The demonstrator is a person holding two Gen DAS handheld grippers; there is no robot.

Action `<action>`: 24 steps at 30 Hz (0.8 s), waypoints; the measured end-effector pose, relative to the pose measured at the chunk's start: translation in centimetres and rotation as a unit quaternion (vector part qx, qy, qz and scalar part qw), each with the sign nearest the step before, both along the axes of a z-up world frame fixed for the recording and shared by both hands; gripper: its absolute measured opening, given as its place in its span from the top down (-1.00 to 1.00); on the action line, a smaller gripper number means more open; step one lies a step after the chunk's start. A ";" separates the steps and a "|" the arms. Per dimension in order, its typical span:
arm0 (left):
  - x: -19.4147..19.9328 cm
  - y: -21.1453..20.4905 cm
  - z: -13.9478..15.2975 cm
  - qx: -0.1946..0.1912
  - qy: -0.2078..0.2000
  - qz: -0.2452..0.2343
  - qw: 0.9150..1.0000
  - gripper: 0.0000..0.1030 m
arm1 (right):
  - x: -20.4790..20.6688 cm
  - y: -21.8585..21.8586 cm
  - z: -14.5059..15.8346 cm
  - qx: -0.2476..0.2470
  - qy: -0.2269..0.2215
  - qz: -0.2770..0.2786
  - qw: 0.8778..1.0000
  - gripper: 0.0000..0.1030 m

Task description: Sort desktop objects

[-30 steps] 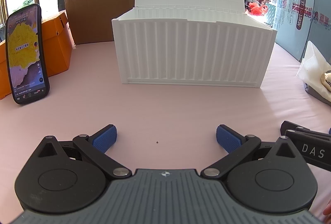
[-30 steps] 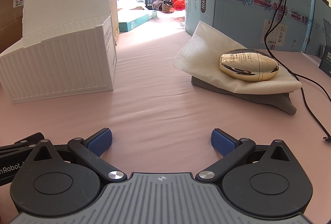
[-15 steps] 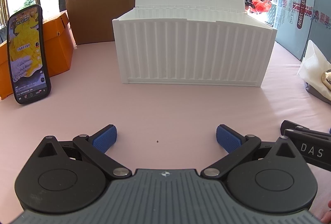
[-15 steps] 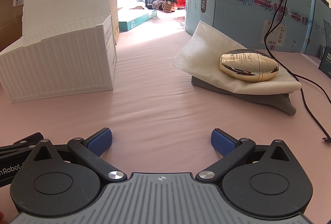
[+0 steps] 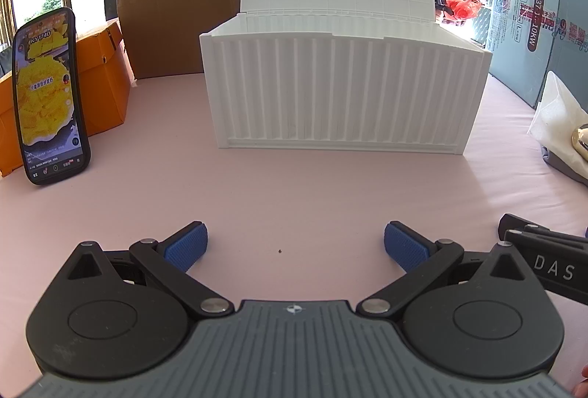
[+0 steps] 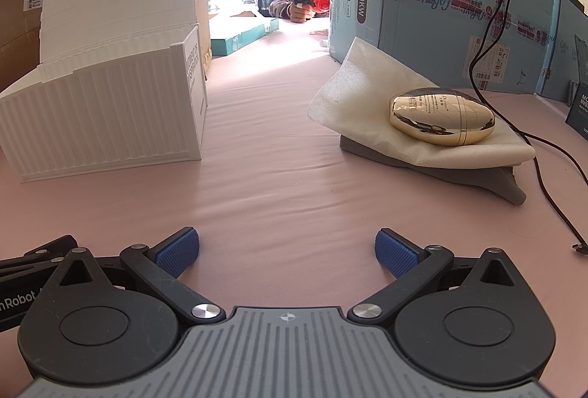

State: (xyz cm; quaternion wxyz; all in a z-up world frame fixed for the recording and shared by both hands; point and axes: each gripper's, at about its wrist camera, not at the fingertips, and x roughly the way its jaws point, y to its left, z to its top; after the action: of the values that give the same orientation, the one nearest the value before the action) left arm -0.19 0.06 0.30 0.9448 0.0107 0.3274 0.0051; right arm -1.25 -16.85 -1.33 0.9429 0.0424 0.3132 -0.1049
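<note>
**Both claws wide, nothing held**

My left claw (image 5: pixel 296 245) and my right claw (image 6: pixel 286 251) hang low over the pink tablecloth (image 6: pixel 279 185), jaws spread wide and empty. Ahead of my right claw, the gold case (image 6: pixel 441 120) lies on a napkin (image 6: pixel 367 104), long axis running left to right. Beyond my left claw stands the white crate (image 5: pixel 341 89), lid up, with a phone (image 5: pixel 49 96) propped upright well off to its left.

The left gripper (image 5: pixel 296 245) and right gripper (image 6: pixel 286 251) are looking the same: black round arms, shiny silver screws, bumpy blue pads (image 5: pixel 185 247), grey striped middle at the frame's bottom.
</note>
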 end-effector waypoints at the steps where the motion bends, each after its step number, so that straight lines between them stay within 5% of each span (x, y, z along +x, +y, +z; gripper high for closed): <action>1: 0.0 0.0 0.0 0.000 0.000 0.000 1.000 -1.00 | 0.0 0.0 0.0 0.000 0.000 0.000 1.000 -1.00; 14: 0.2 0.0 0.2 -0.006 -0.001 -0.003 1.000 -1.00 | -0.3 -0.4 0.3 0.008 -0.002 -0.002 1.000 -1.00; 20: -1.1 -0.9 2.4 0.014 -0.070 -0.027 0.997 -1.00 | -1.0 -1.4 1.2 0.042 -0.017 0.005 0.999 -1.00; 24: -2.0 -1.6 4.0 0.028 -0.118 -0.044 0.992 -1.00 | -2.5 -2.5 3.5 0.059 -0.068 0.017 0.996 -1.00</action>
State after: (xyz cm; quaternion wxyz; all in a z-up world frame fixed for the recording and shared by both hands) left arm -2.20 -1.50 4.27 0.9755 0.0512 0.2124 -0.0259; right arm -3.76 -19.35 2.14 0.9596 0.0993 0.2545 -0.0668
